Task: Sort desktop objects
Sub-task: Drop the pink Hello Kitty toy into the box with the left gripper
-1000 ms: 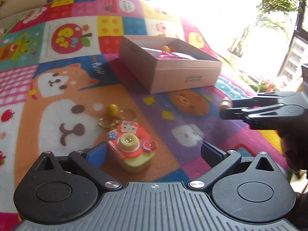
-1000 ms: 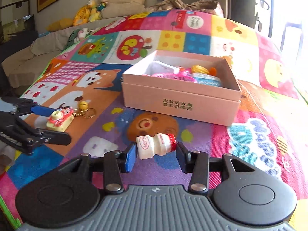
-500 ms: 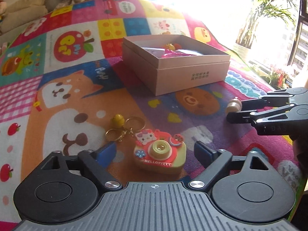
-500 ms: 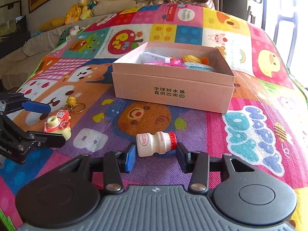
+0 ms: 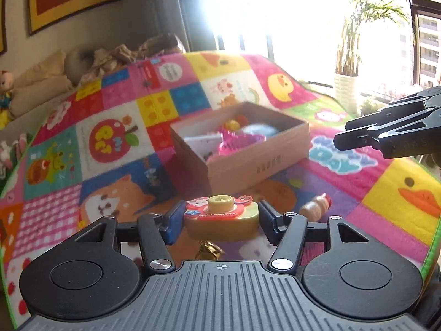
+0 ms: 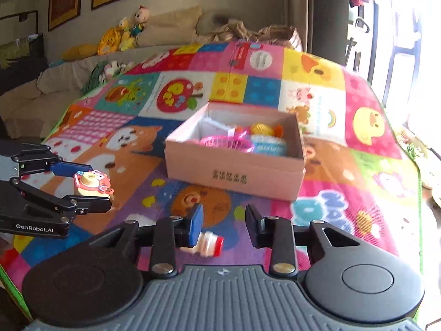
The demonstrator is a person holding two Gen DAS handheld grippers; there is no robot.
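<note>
My left gripper (image 5: 220,218) is shut on a Hello Kitty toy camera (image 5: 222,218), held above the mat with its gold keyring (image 5: 208,249) hanging below. It also shows in the right wrist view (image 6: 92,183) at the left. My right gripper (image 6: 223,222) is open and raised; a small yogurt drink bottle (image 6: 209,244) lies on the mat below its left finger. The bottle also shows in the left wrist view (image 5: 315,207). An open pink cardboard box (image 6: 234,171) holds several toys, ahead of both grippers.
A colourful patchwork play mat (image 6: 358,193) covers the surface; its green edge (image 6: 419,187) runs on the right. A sofa with plush toys (image 6: 129,31) stands behind. A potted plant (image 5: 347,82) stands by the bright window.
My left gripper closed on the toy camera and lifted it off the mat. My right gripper rose off the yogurt bottle, which stays lying on the mat.
</note>
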